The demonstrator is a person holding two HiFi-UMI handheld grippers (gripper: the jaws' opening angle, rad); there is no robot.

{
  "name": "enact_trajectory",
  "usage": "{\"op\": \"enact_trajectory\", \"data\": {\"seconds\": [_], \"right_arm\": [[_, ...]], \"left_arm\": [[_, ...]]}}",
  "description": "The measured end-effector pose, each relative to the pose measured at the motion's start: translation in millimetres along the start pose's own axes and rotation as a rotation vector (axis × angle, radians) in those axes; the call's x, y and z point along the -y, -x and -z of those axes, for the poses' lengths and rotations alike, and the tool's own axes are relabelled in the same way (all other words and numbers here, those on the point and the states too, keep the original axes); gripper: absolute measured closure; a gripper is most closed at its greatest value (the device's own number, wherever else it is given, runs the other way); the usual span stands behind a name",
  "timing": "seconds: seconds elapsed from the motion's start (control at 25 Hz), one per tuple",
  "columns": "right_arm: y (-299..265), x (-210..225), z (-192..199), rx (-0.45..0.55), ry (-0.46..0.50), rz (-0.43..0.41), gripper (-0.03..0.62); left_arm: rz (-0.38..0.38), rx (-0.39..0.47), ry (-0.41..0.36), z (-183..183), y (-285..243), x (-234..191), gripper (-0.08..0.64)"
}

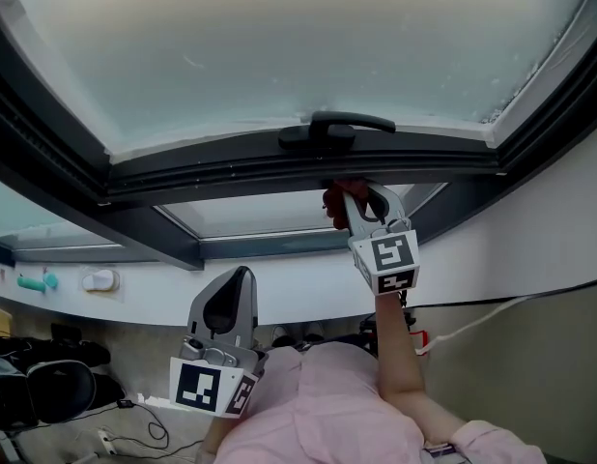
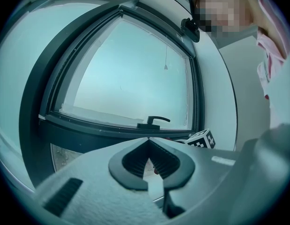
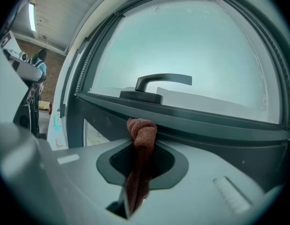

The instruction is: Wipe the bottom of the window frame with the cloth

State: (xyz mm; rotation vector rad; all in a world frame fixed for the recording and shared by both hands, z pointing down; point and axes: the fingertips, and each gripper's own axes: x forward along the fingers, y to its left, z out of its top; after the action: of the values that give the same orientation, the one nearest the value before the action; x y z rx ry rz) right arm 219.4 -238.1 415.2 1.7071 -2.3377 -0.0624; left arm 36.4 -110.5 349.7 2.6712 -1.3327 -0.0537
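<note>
Wipe step: R tool (image 1: 360,201) clamps the red cloth (image 3: 141,130) against window frame (image 3: 210,122) bottom rail, 6 o'clock of handle (image 3: 156,86). L tool (image 2: 148,159) closed, empty. Next: prob. slide sideways w/ steady pressure.

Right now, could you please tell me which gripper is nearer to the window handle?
Right. The right gripper, shut on the cloth, is up at the frame just below the window handle; the left gripper sits much lower, jaws together.

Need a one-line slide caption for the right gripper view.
Right gripper, shut on a rust-red cloth, holds it up to the dark window frame just below the handle.
</note>
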Motion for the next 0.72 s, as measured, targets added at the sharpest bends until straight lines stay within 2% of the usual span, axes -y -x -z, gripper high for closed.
{"op": "enact_trajectory", "data": {"seconds": [0.4, 0.56, 0.72], "right_arm": [[5, 11, 3, 0.004, 0.012, -0.011, 0.535], [8, 17, 6, -0.008, 0.048, -0.003, 0.535], [14, 32, 11, -0.009, 0.02, 0.007, 0.535]], "left_arm": [[-0.017, -0.002, 0.0, 2, -4, 7, 0.565], [-0.016, 0.003, -0.005, 2, -8, 14, 0.565], [-0.022, 0.006, -0.006, 3, -13, 19, 0.565]]}}
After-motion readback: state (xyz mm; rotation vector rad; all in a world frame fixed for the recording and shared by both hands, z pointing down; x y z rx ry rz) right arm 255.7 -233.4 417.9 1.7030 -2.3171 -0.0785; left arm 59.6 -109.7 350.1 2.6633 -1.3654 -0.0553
